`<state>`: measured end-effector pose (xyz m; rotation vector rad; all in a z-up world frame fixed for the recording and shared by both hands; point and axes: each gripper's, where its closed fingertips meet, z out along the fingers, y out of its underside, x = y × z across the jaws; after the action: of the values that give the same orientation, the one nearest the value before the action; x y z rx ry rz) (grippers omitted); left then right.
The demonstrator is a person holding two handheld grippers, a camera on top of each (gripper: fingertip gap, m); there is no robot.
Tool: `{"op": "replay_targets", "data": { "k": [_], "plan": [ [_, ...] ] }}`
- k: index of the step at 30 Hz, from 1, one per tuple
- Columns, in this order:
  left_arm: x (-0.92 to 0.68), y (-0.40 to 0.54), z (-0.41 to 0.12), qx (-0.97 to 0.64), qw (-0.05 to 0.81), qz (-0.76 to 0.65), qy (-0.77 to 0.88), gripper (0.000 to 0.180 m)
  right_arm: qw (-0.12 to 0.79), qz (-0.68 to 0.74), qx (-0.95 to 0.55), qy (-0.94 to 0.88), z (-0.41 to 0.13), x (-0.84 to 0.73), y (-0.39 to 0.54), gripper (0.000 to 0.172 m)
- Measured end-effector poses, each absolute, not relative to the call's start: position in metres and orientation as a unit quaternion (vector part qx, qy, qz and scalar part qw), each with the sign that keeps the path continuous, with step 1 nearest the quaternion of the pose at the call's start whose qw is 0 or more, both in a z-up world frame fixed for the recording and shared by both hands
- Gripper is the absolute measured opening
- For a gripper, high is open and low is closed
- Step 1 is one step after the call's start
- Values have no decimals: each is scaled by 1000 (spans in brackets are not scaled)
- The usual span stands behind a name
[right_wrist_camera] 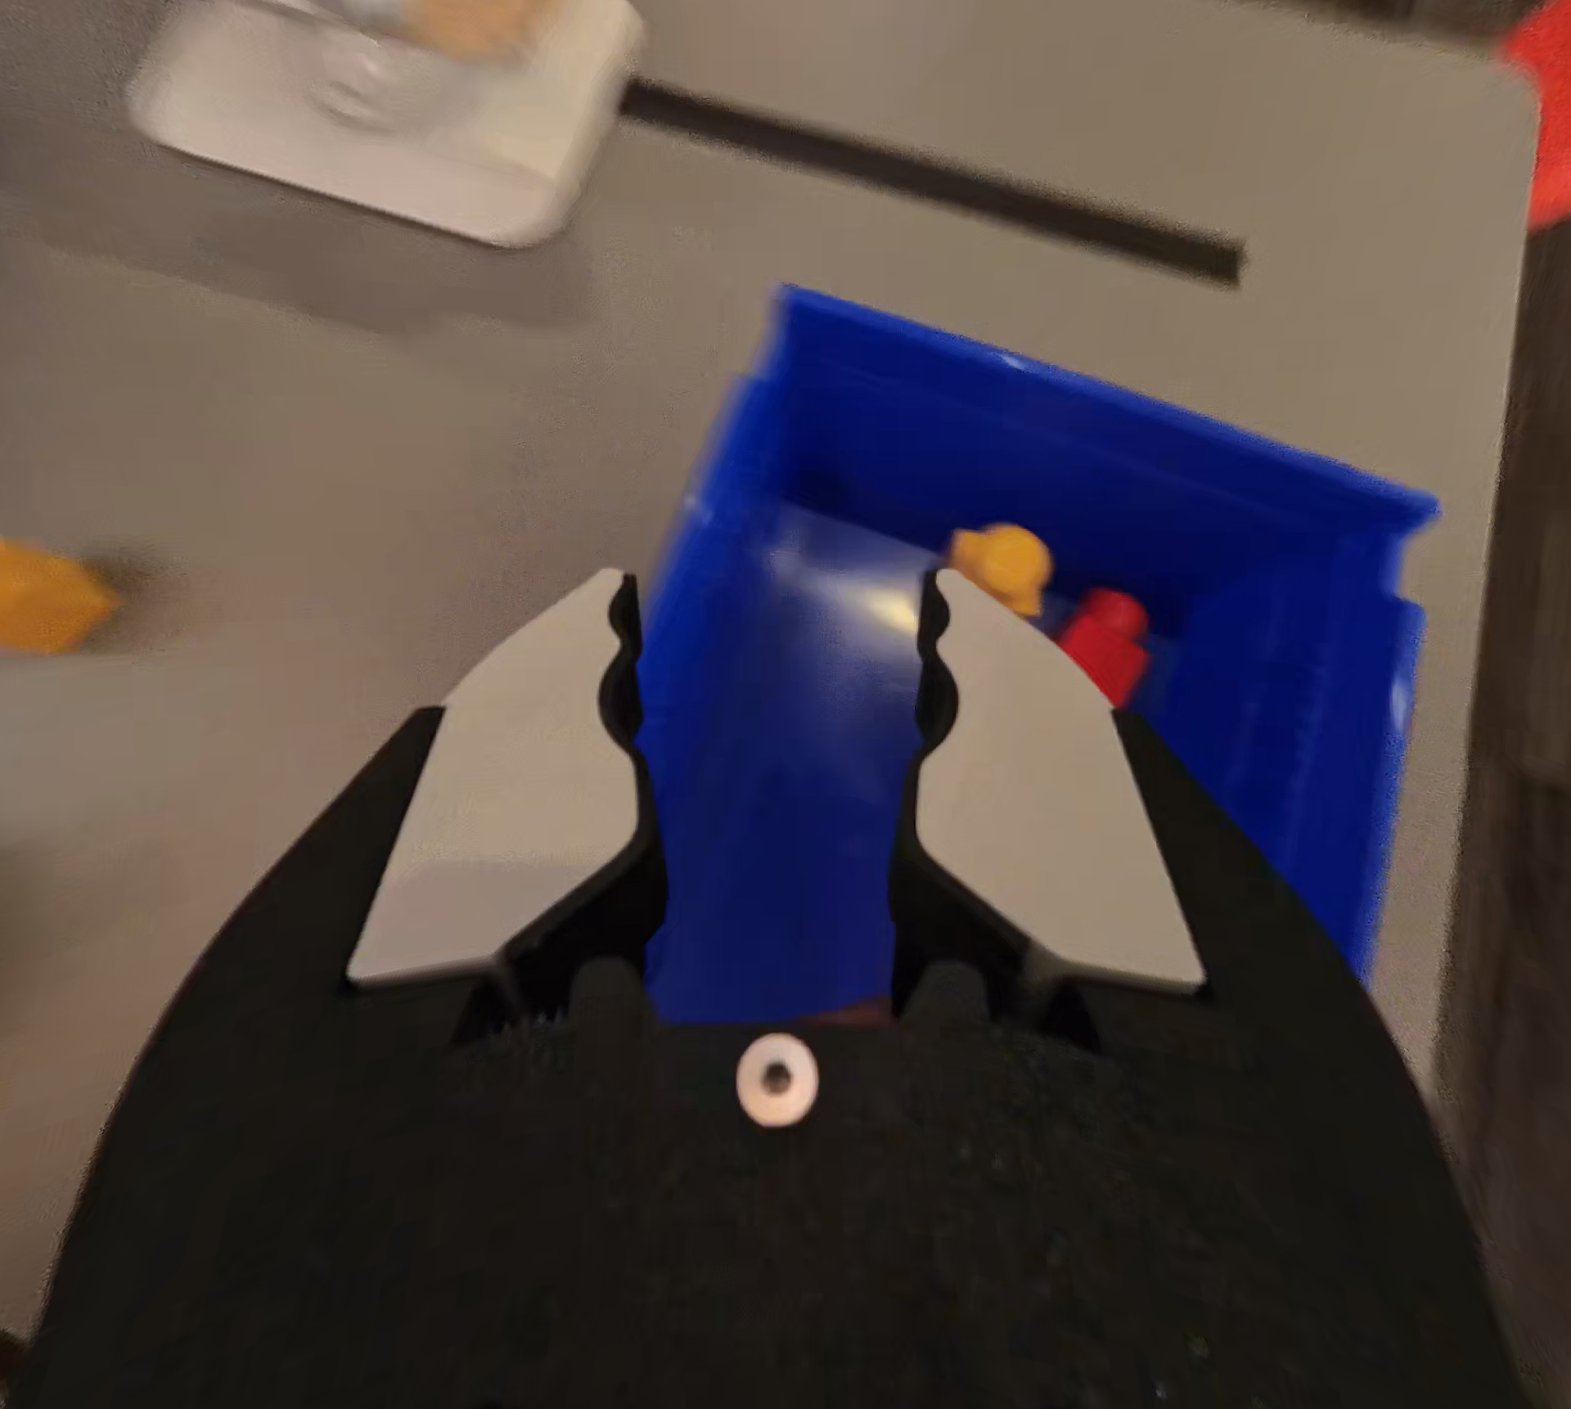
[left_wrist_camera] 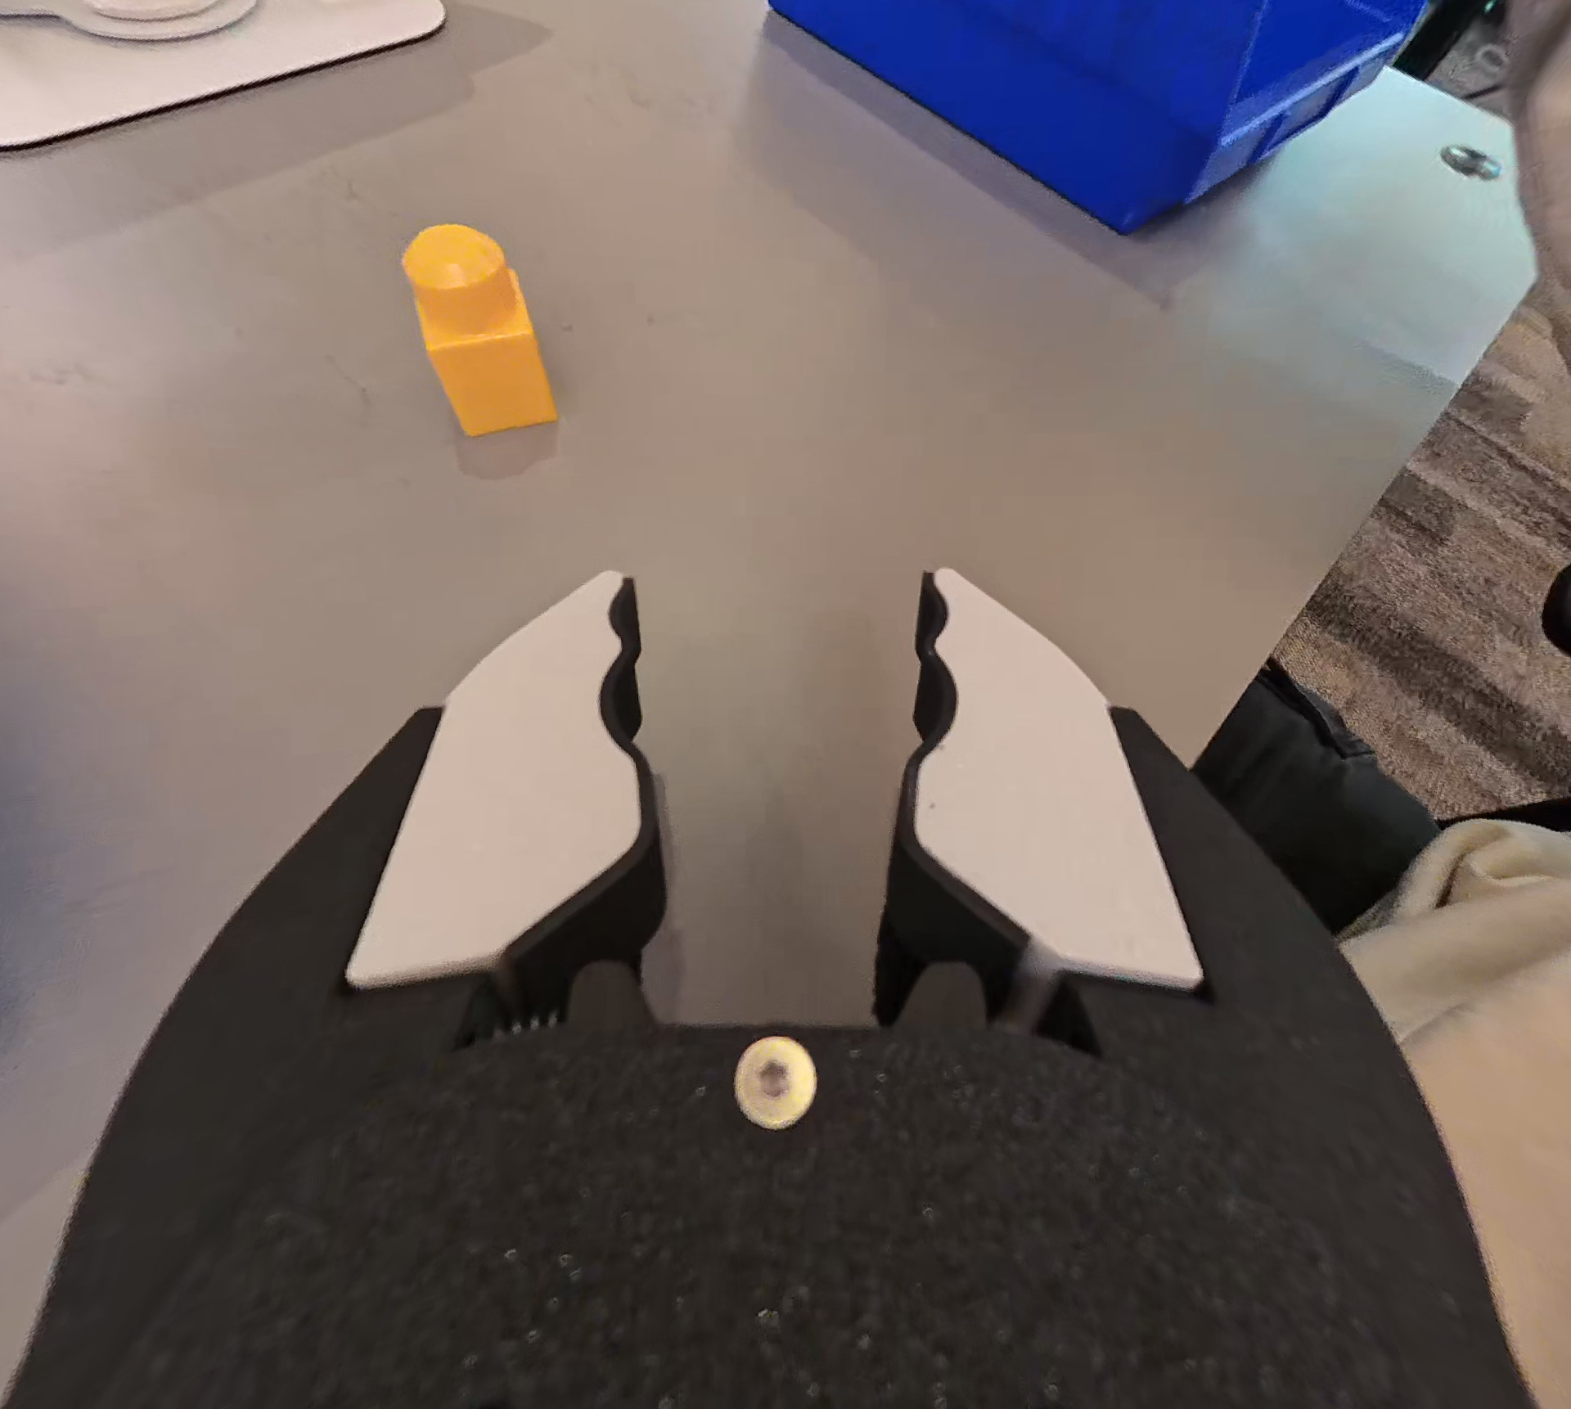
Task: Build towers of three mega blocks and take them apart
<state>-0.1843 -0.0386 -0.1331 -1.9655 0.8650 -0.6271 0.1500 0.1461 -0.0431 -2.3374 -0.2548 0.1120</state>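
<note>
Bare table (left_wrist_camera: 765, 433) beside yellow block (left_wrist_camera: 480, 339)

Three mega blocks visible, none stacked.

Yellow-orange block (left_wrist_camera: 478, 335): single stud, square body, standing upright, stud up, alone on the grey desk (left_wrist_camera: 850, 390), well in from its edges and well apart from the blue bin (left_wrist_camera: 1063, 33). The right wrist view catches it only as an orange blur at the picture's left edge.

Second orange block (right_wrist_camera: 1003, 561): inside the blue bin, on its floor near the back wall, partly hidden, pose unclear from blur.

Red block (right_wrist_camera: 1105, 637): single stud, also in the bin, just beside the orange one, stud pointing up and slightly tilted.
</note>
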Motion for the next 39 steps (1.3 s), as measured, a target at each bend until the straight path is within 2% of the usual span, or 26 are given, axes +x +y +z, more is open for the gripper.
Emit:
{"op": "replay_targets", "data": {
  "k": [2, 4, 9, 15, 21, 25, 27, 30, 34, 39],
  "plan": [
    [-189, -36, -135, -793, 438, -255, 338, 62, 453, 63, -875, -155, -15, 87, 110, 63],
    [-193, -34, -139, -798, 433, -255, 334, 62, 469, 79, -851, -222, -15, 19, 80, 58],
    [-198, -33, -145, -805, 425, -254, 327, 62, 328, 116, -848, -400, -76, -114, 64, 53],
    [-205, -30, -144, -809, 427, -252, 315, 62, 183, 79, -849, -489, -134, -162, 94, 52],
    [-214, -33, -141, -810, 427, -259, 307, 62, 114, 63, -862, -490, -161, -169, 102, 49],
    [-215, -35, -141, -809, 425, -258, 312, 63, 71, 44, -868, -489, -181, -169, 99, 54],
    [-214, -36, -142, -809, 426, -257, 313, 63, 70, 23, -866, -494, -189, -167, 103, 48],
    [-213, -37, -143, -809, 422, -257, 319, 63, 121, 16, -858, -498, -162, -166, 107, 39],
    [-208, -41, -144, -807, 416, -267, 323, 63, 254, 37, -845, -470, -74, -137, 95, 36],
    [-202, -46, -143, -802, 414, -273, 334, 63, 400, -6, -848, -347, 33, -11, 80, 36]
  ]
}}
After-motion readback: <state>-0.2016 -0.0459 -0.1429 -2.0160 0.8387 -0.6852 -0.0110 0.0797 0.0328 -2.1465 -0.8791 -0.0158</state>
